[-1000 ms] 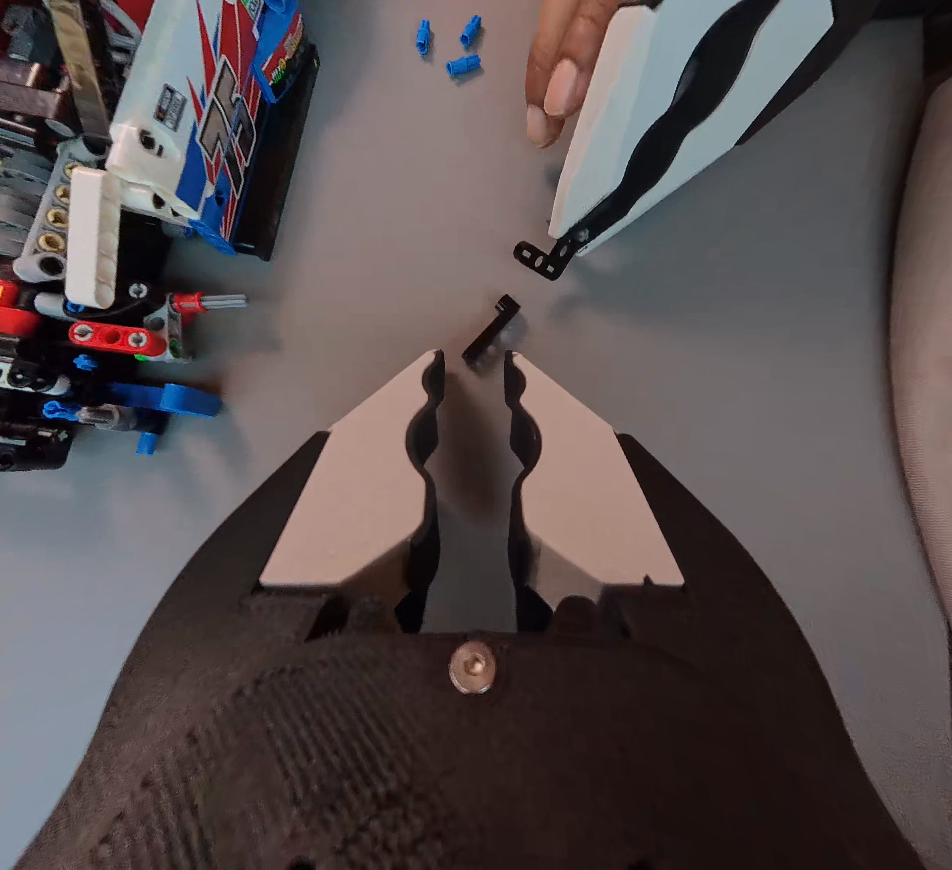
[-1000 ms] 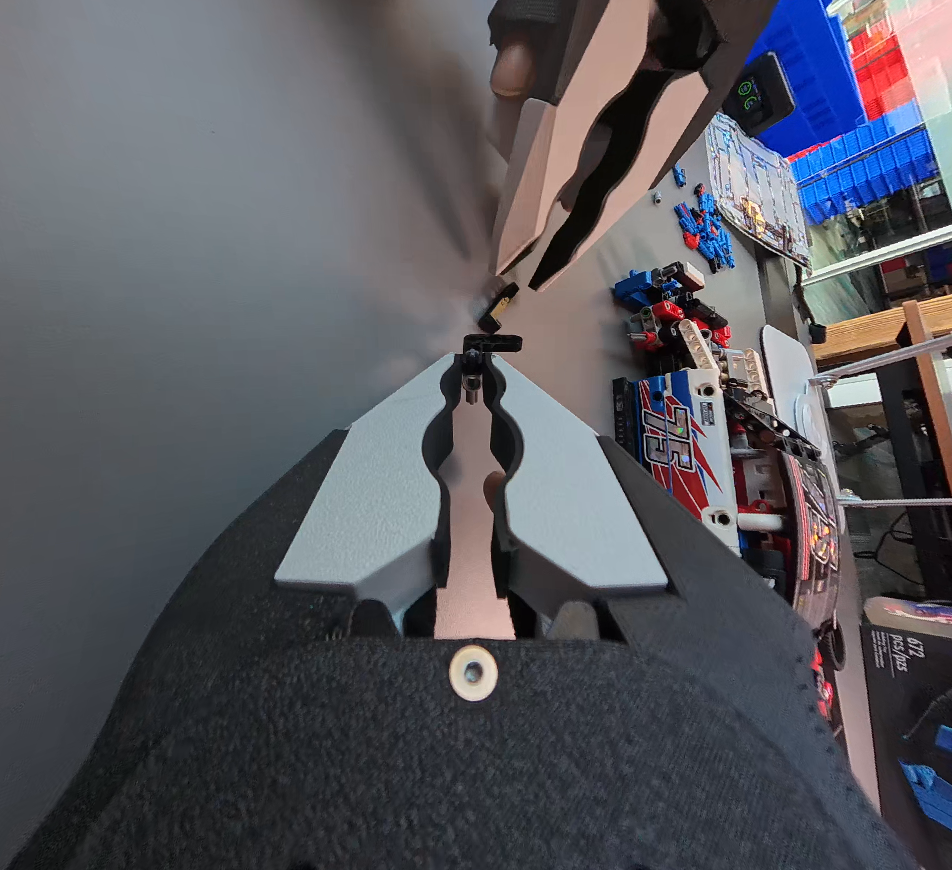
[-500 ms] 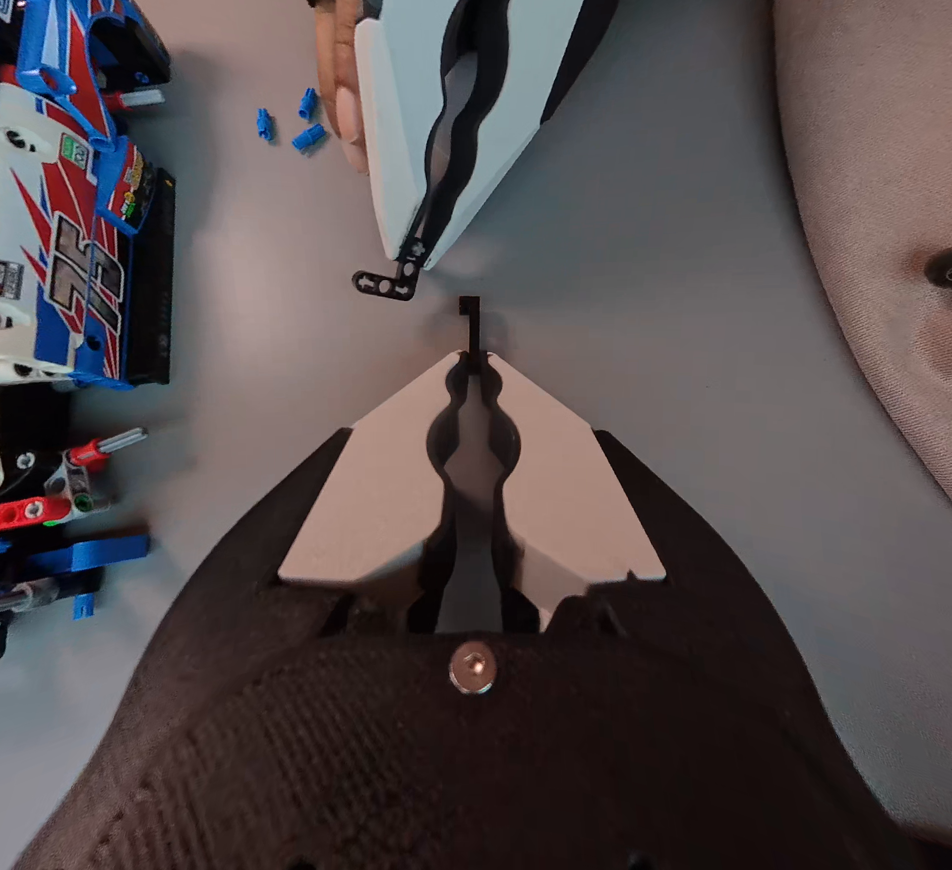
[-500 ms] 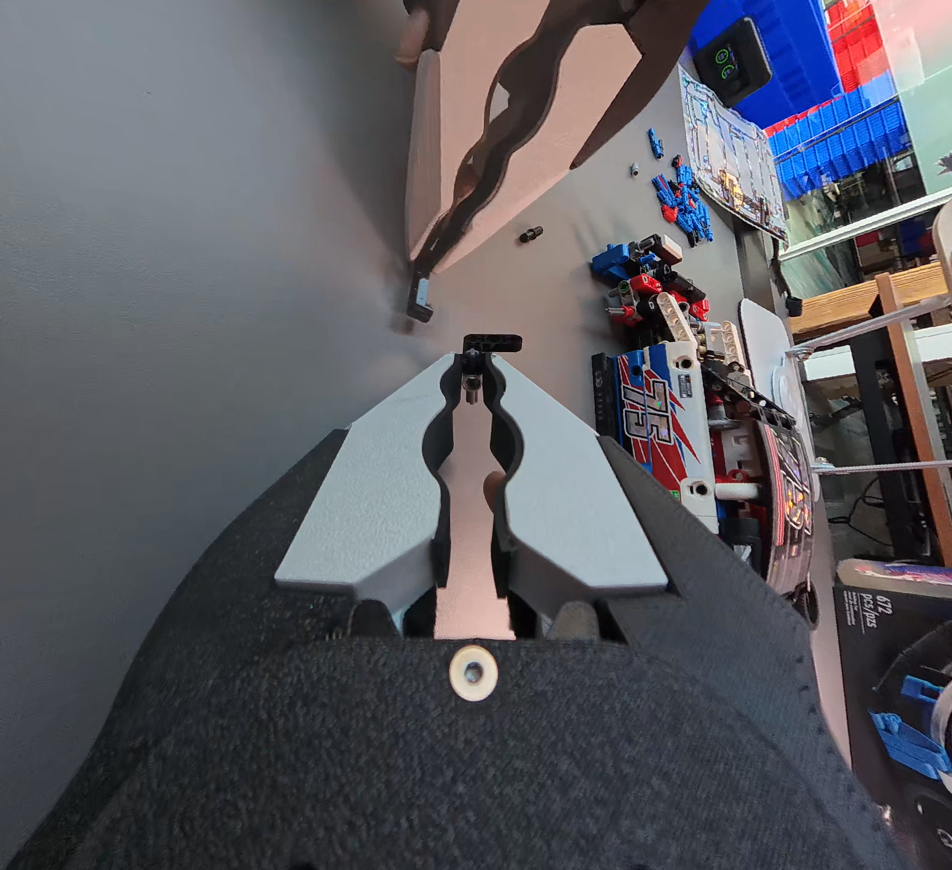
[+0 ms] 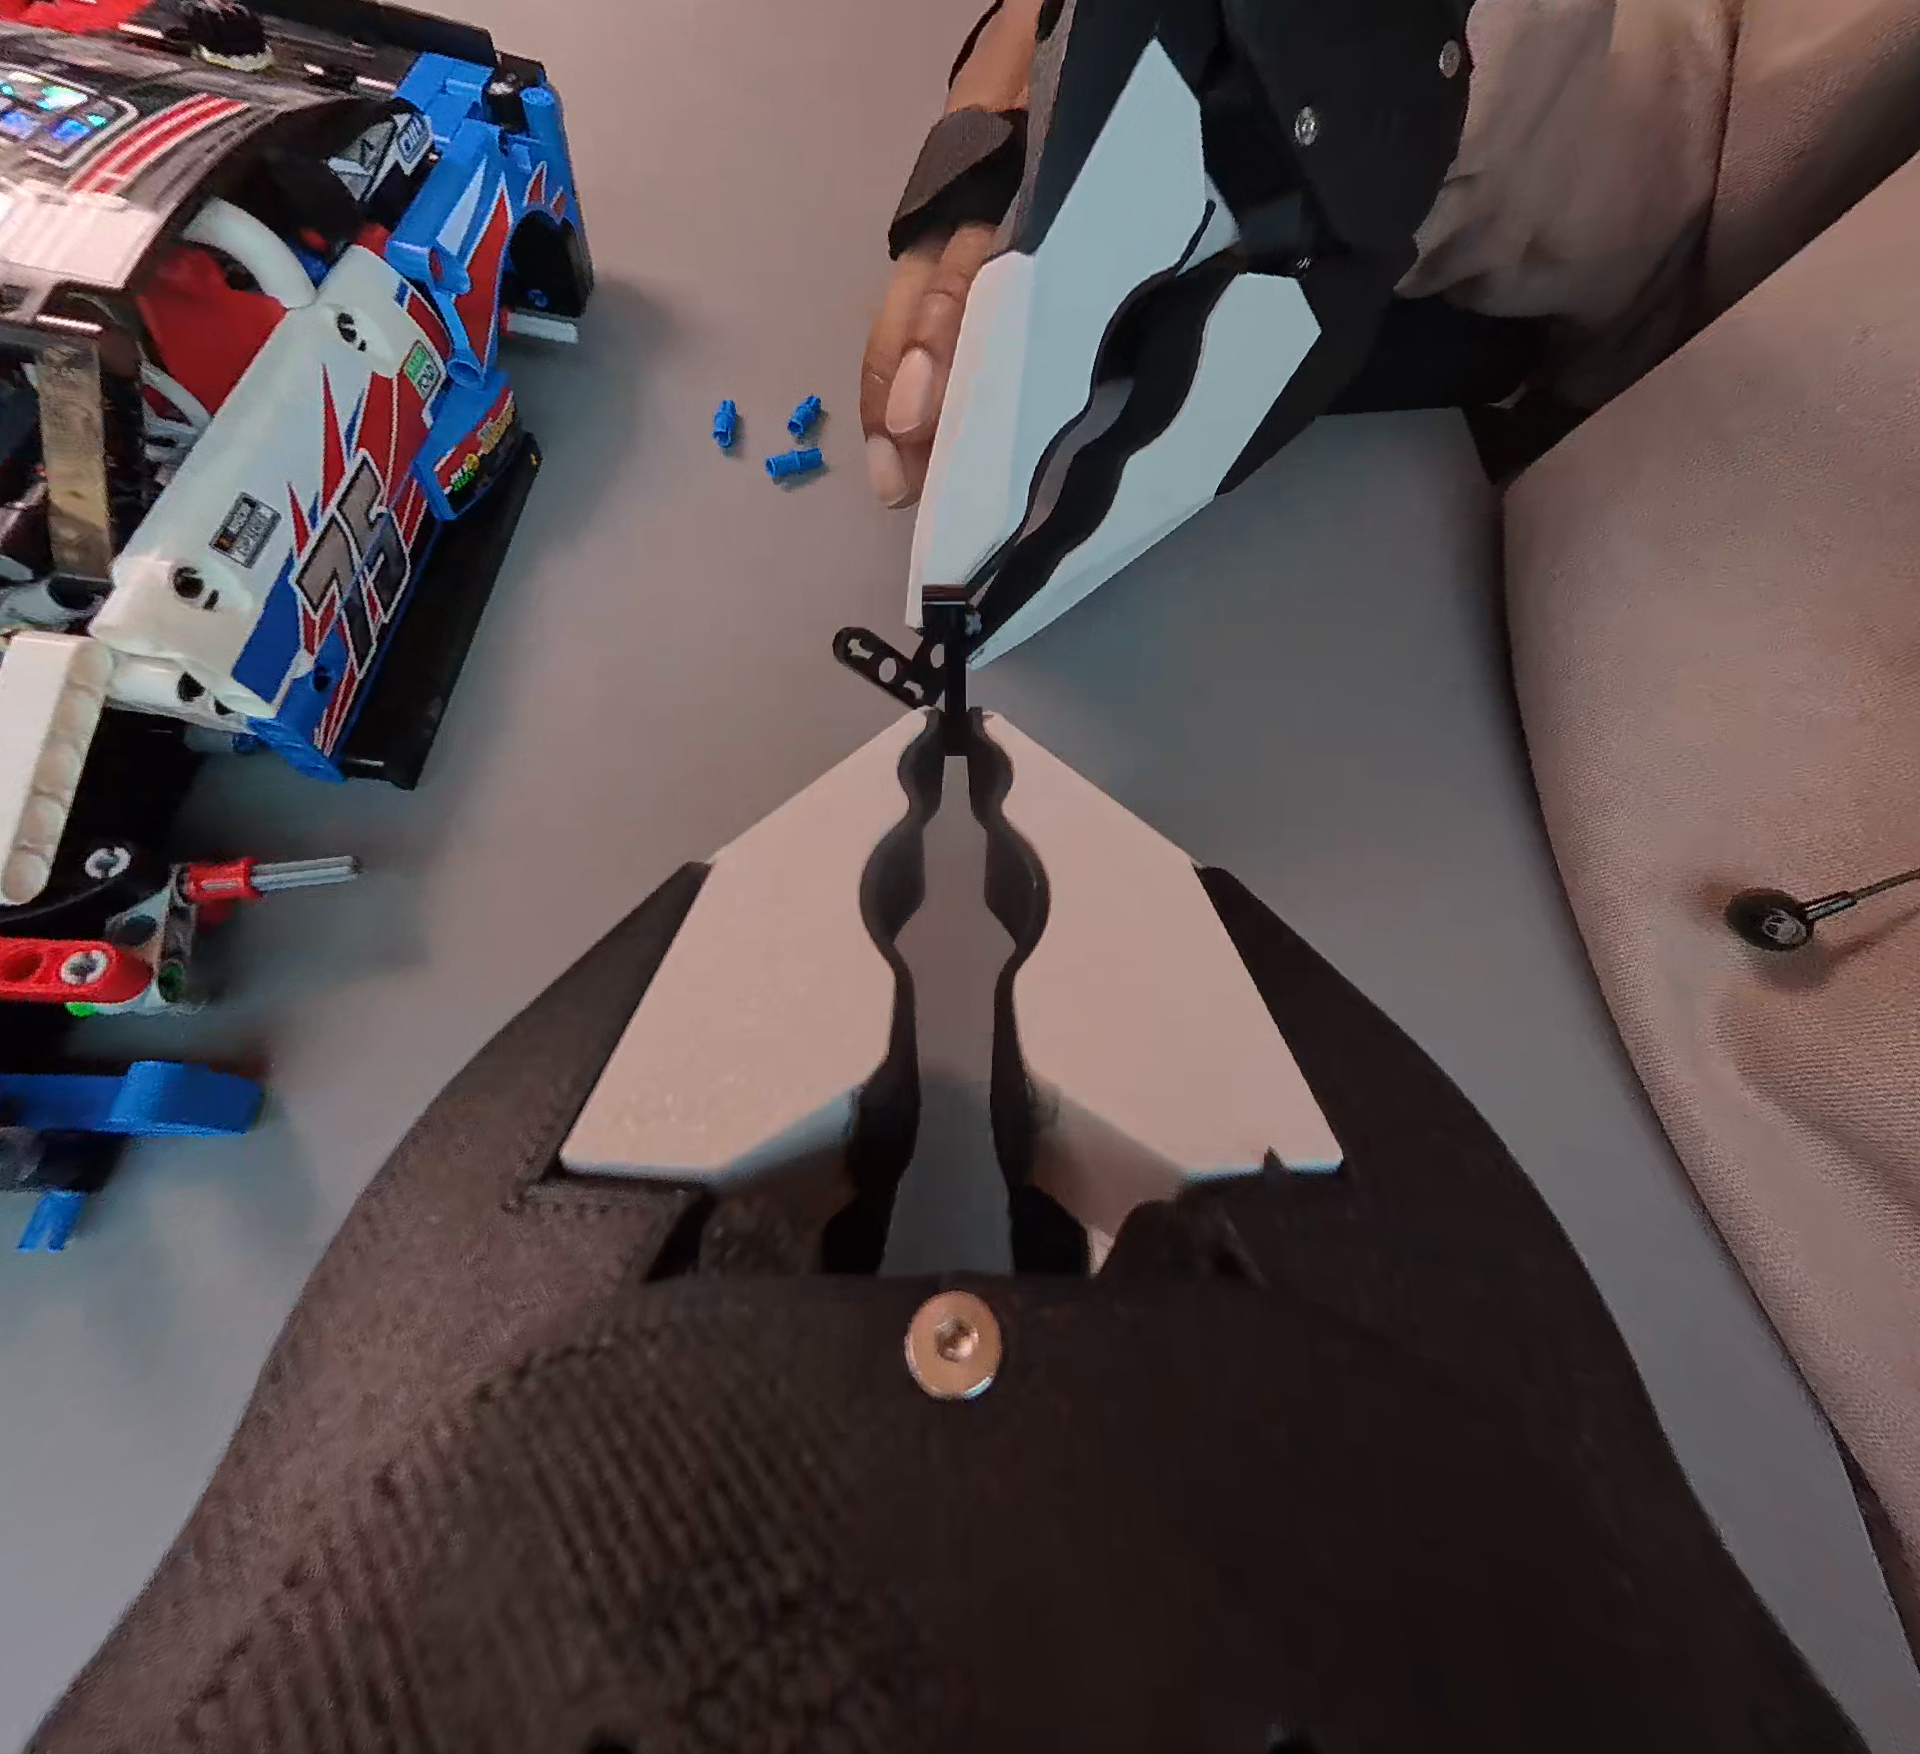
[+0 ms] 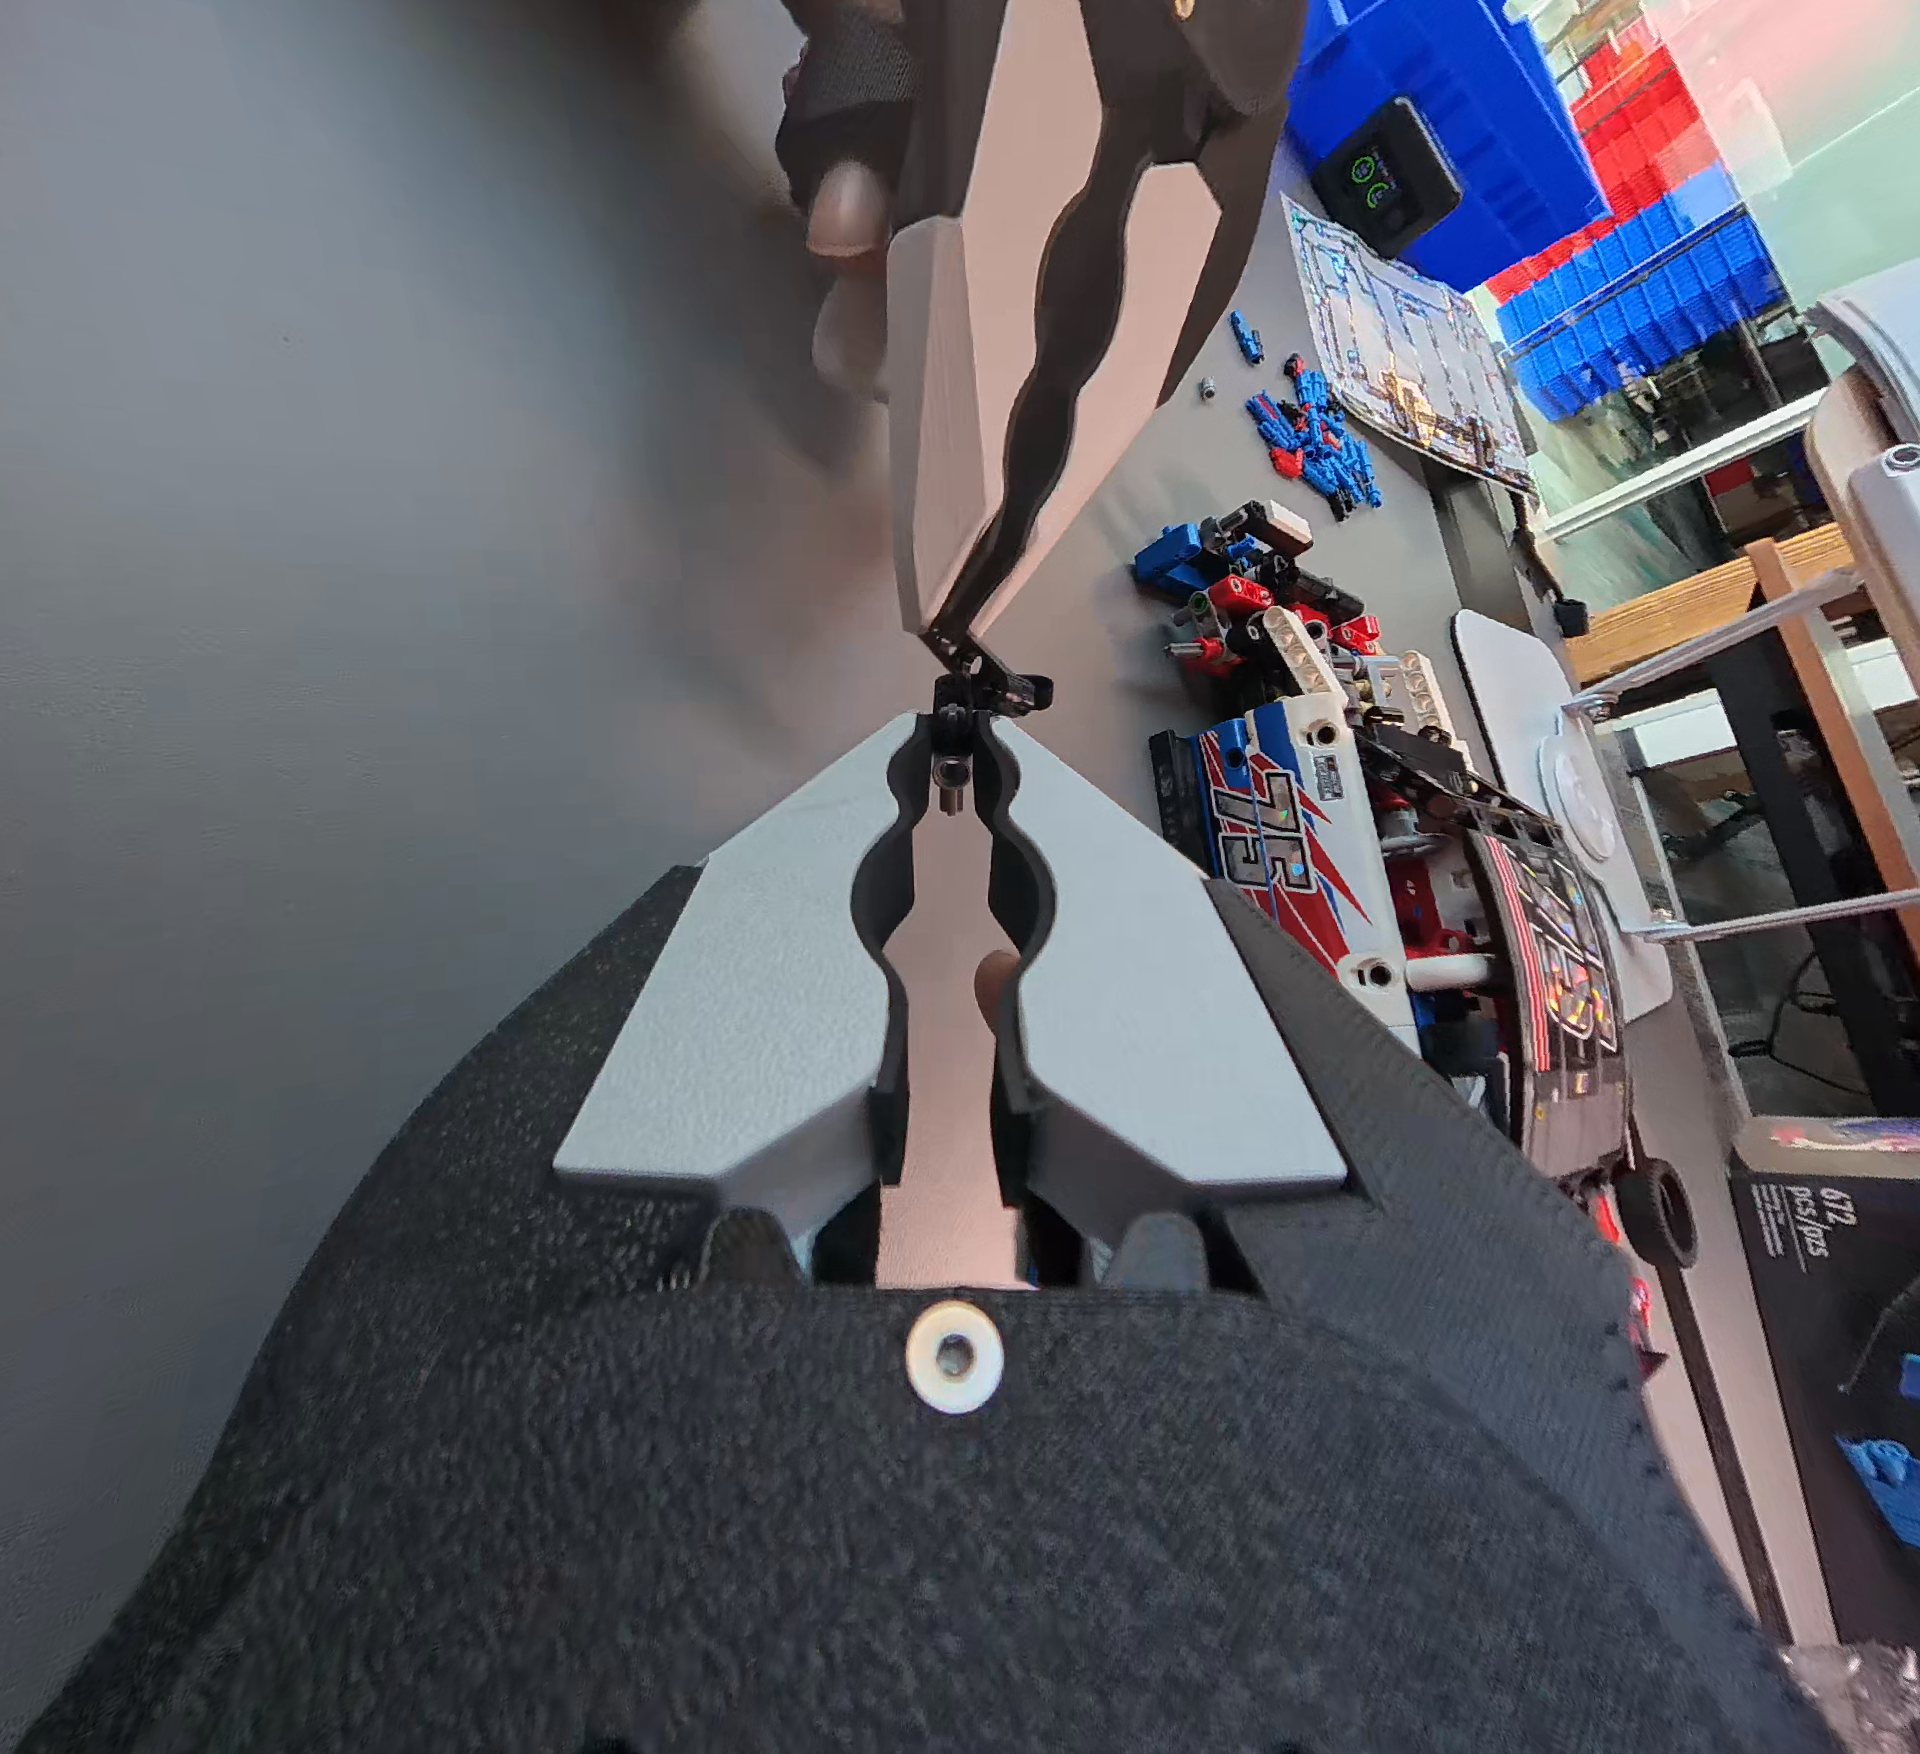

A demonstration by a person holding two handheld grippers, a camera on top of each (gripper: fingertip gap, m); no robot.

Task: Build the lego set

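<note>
My left gripper is shut on a thin black Lego piece that sticks out past its tips. My right gripper is shut on a black L-shaped beam with a pin. In the left wrist view the right gripper comes in from the upper right, and its L-shaped beam touches my thin piece. In the right wrist view the left gripper comes down from above, tip to tip. Both are held above the grey table.
The partly built blue, white and red race car lies to the left, with a red and blue sub-assembly beside it. Three blue pins lie behind. Loose blue pieces, an instruction sheet and the box lie farther off. My left and right fingertips are right by each other.
My left gripper shut on the thin black piece that lay on the table and lifted it. Both grippers moved together until their two black pieces touch.
</note>
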